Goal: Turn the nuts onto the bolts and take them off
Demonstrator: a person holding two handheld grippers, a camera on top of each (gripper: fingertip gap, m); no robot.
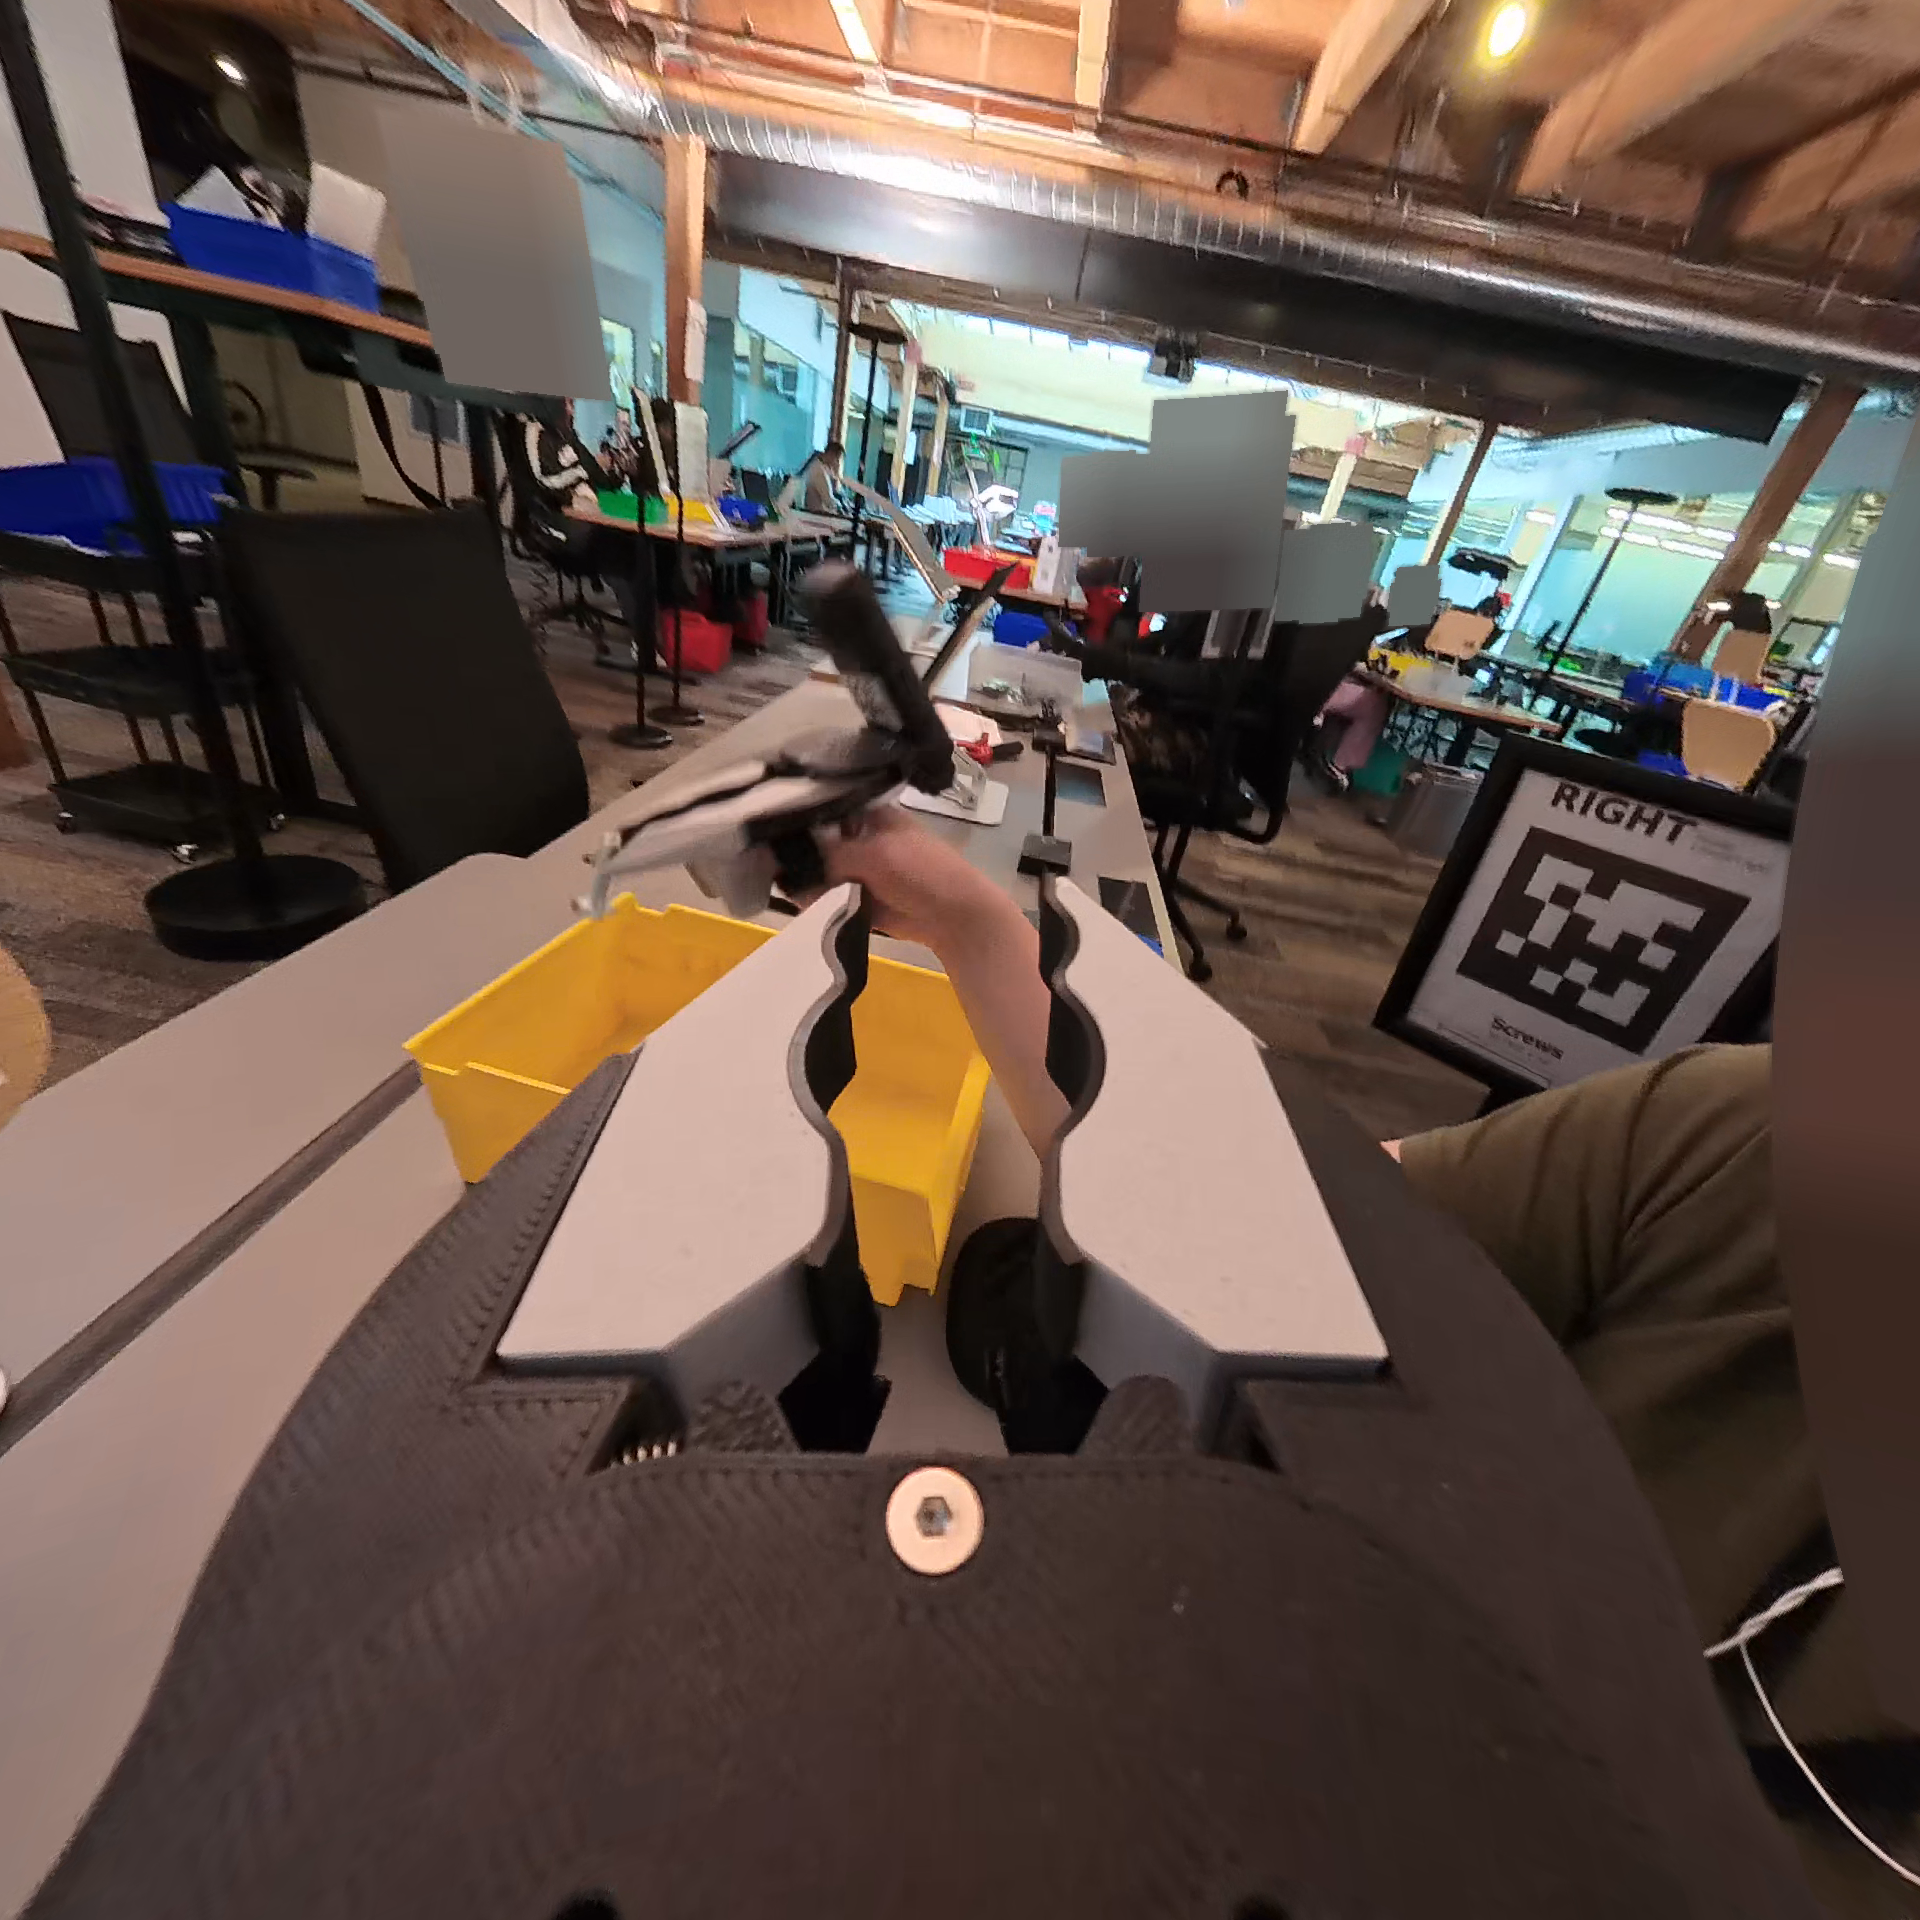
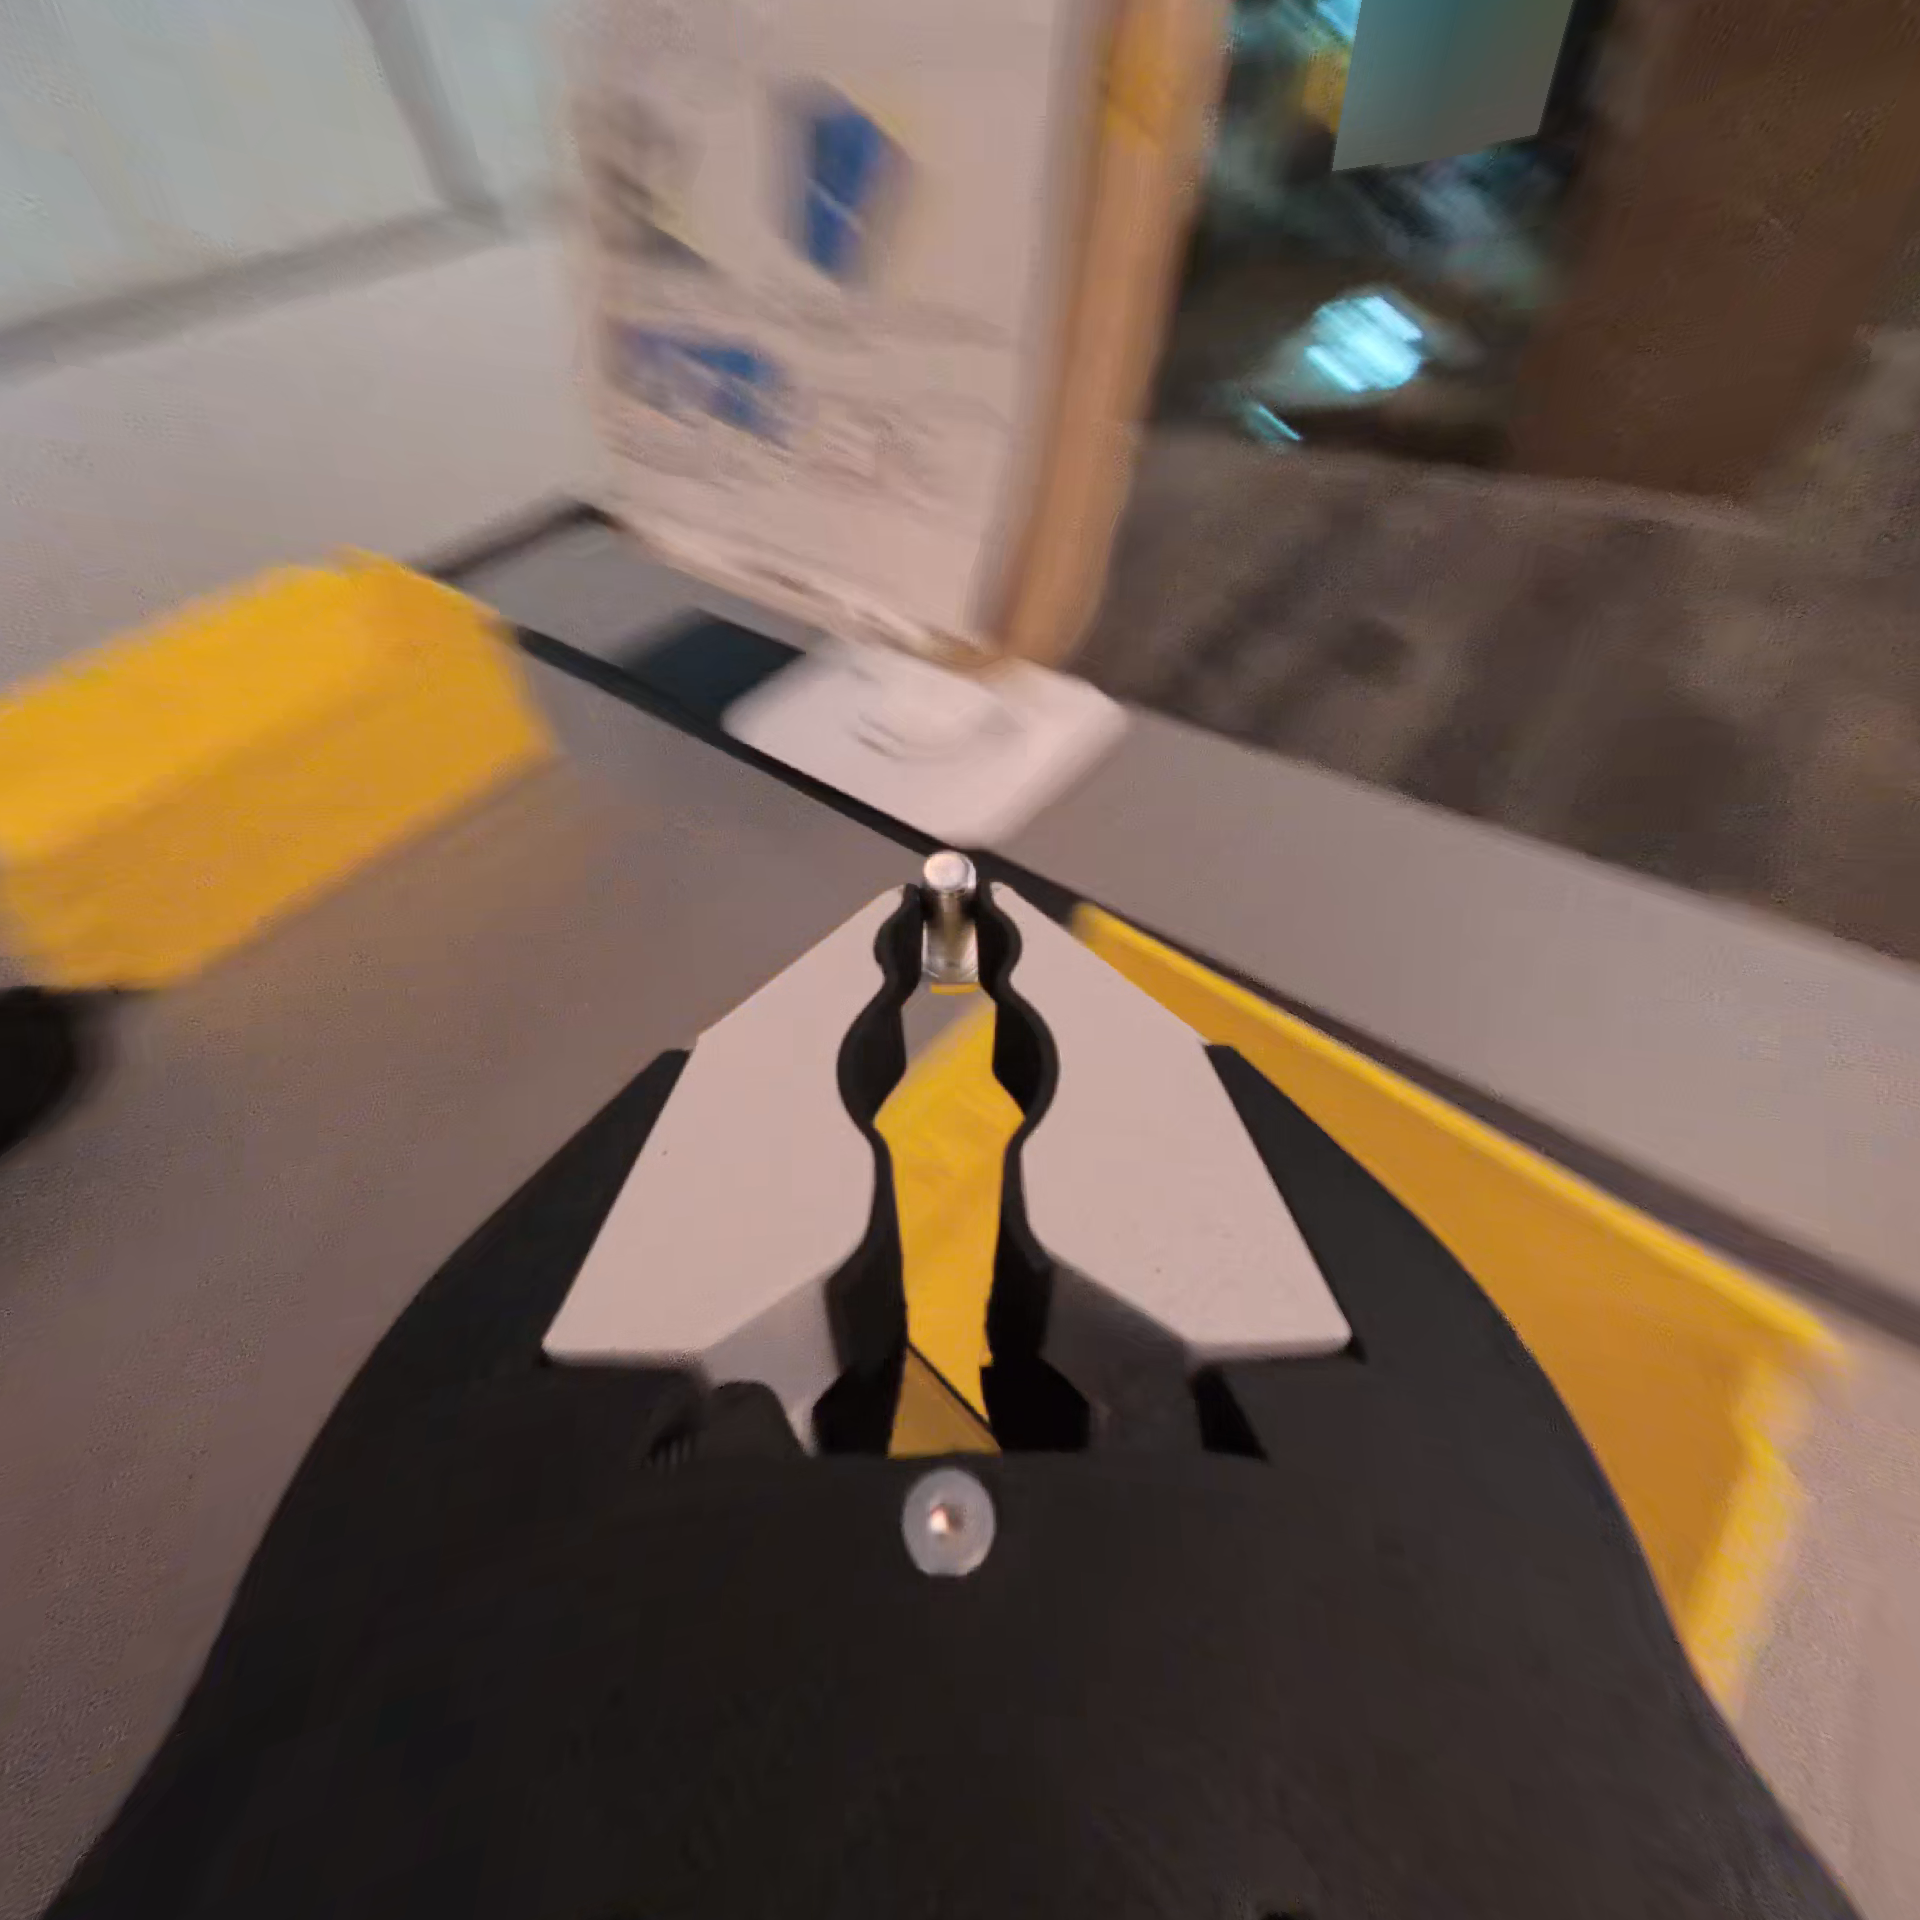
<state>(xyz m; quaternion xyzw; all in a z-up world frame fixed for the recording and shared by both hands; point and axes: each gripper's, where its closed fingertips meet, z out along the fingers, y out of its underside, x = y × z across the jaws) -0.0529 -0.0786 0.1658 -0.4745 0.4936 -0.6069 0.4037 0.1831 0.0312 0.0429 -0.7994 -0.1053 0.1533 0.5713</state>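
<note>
In the left wrist view my left gripper (image 1: 951, 914) is open and empty, raised above the grey table (image 1: 260, 1039). Beyond it a hand (image 1: 935, 904) holds my right gripper (image 1: 623, 868) over a yellow bin (image 1: 582, 997), with a small silver bolt (image 1: 600, 885) hanging from its tips. In the right wrist view my right gripper (image 2: 948, 935) is shut on that silver bolt (image 2: 948, 914), which stands upright between the fingertips. A yellow bin (image 2: 1455, 1195) lies below and to the right, and another yellow bin (image 2: 249, 769) is at the left. That view is motion-blurred. I see no nuts.
A framed sign with a black-and-white marker (image 1: 1590, 925) stands at the right, next to a person's olive sleeve (image 1: 1610, 1247). A black chair (image 1: 416, 675) is beyond the table at the left. A blurred white upright card (image 2: 810, 343) stands on a white base (image 2: 935, 738) at the table edge. The left gripper's tips are roughly 30 cm from the right gripper's.
</note>
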